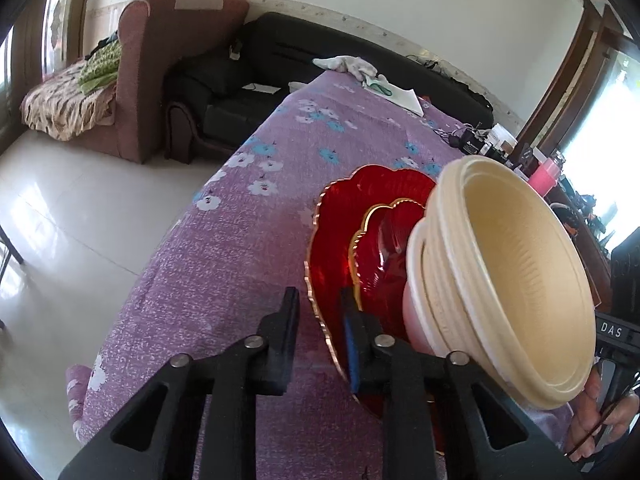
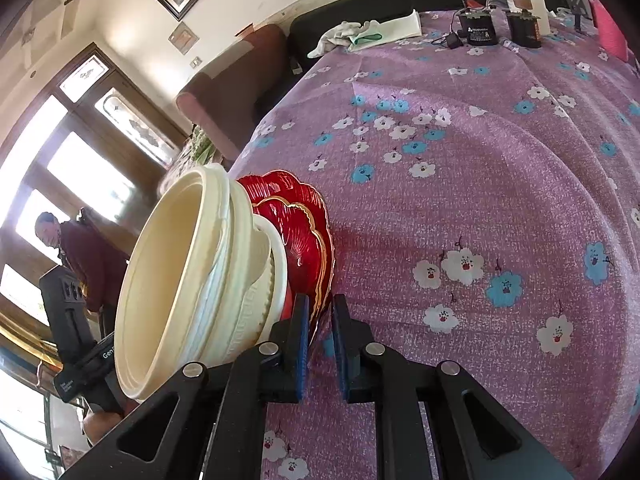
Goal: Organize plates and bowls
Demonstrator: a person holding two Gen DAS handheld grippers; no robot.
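A stack of cream bowls (image 1: 500, 280) nested on two red plates (image 1: 360, 240) is seen tipped up off the purple flowered tablecloth (image 1: 240, 220), apparently lifted as one pile so everything can be moved together. The stack is pinched at the rim of the big red plate from both sides, probably because the load is too wide and heavy for one grip. In the left wrist view the left gripper (image 1: 320, 320) is clamped on the gold-edged plate rim at about 6 o'clock of the stack, bowls leaning off toward 3 o'clock. In the right wrist view the right gripper (image 2: 320, 324) is clenched on the plate edge (image 2: 316, 240) too, bowls (image 2: 192, 280) bulging toward 9 o'clock. Both tools are angled downward toward the table. A hand (image 1: 592, 420) is glimpsed at 4 o'clock in the left view. A white cloth (image 2: 344, 36) and black gadgets (image 2: 478, 30) are left at the far end, around 12 o'clock.
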